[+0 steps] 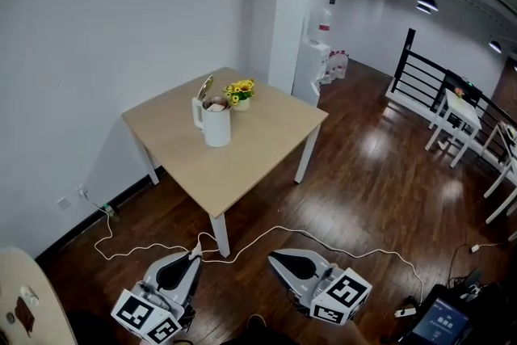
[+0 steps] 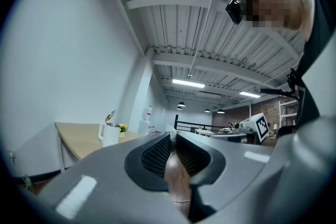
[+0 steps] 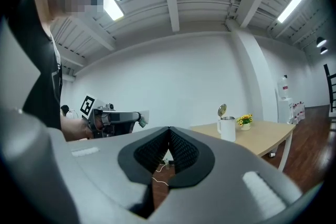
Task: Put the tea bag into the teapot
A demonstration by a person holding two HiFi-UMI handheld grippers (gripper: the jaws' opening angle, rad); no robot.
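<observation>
A white teapot [image 1: 216,124] with its lid tipped open stands near the middle of the light wooden table [image 1: 266,133]; it also shows far off as the teapot [image 2: 109,133] and the teapot [image 3: 227,128]. Something brownish lies at its mouth, too small to name. I see no tea bag outside it. My left gripper [image 1: 195,254] and right gripper [image 1: 273,256] hang low over the floor, well short of the table. The left gripper [image 2: 171,134] has its jaws together with nothing between them, and so does the right gripper [image 3: 169,129].
A small pot of yellow flowers [image 1: 240,93] stands just behind the teapot. A white cable [image 1: 266,234] snakes over the dark wood floor in front of the table. A water dispenser [image 1: 317,65], a black railing [image 1: 420,77] and white furniture [image 1: 456,113] stand to the right.
</observation>
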